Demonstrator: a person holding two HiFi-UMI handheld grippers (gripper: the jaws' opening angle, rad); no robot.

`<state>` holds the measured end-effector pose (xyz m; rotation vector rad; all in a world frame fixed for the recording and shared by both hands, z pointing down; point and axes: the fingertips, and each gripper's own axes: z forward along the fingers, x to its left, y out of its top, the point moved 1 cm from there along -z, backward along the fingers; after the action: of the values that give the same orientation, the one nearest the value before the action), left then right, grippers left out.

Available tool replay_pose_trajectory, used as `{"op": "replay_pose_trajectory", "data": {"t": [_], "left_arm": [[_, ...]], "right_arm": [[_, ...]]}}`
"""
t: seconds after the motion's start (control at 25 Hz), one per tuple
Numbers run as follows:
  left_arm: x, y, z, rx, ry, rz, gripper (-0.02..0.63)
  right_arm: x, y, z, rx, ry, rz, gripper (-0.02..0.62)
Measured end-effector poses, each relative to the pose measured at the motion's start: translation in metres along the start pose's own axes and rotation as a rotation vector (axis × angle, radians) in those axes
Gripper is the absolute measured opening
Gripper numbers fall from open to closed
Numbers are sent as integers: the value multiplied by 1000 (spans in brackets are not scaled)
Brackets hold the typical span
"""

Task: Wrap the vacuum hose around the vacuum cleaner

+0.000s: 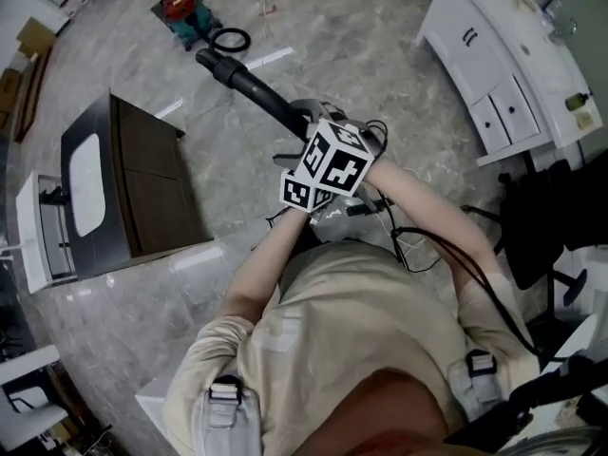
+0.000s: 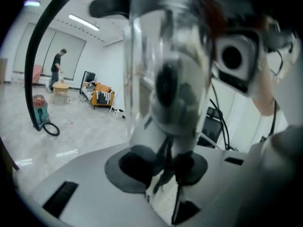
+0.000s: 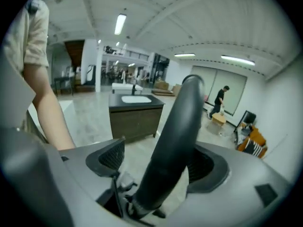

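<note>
My left gripper (image 2: pixel 163 167) has its fingers nearly together, pinching what I take to be the pale grey end piece (image 2: pixel 170 93) of the hose (it is blurred, so I am not sure). My right gripper (image 3: pixel 158 162) has its fingers spread wide, with the thick black vacuum hose (image 3: pixel 177 136) running up between them but not clamped. From my crossed hands the hose stretches away over the grey marbled floor (image 1: pixel 332 36) to the small red and teal canister vacuum cleaner (image 1: pixel 182 12), which stands well apart from me with a loop of hose beside it. I judge the wrapping has hardly begun. Next the right fingers need a fresh hold further along, and the hose must be carried to the canister and wound round it. A dark cabinet with a white basin (image 1: pixel 142 179) stands to one side, a white drawer unit (image 1: pixel 484 55) to the other. Far off are an orange chair (image 2: pixel 102 97) and a person (image 3: pixel 220 98).
</note>
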<state>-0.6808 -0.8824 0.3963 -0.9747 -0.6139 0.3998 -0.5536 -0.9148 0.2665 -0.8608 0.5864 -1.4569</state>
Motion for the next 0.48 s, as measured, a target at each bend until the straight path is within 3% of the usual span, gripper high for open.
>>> {"op": "replay_pose_trajectory", "data": {"t": [0.24, 0.32, 0.48], "left_arm": [[75, 44, 18, -77, -72, -230, 126], [96, 55, 18, -78, -101, -283, 126], [124, 64, 34, -21, -165, -311, 126]], "right_arm": [[-49, -32, -58, -177, -108, 389, 379], [-36, -55, -59, -200, -53, 583, 379], [6, -93, -29, -284, 146, 1025, 379]]}}
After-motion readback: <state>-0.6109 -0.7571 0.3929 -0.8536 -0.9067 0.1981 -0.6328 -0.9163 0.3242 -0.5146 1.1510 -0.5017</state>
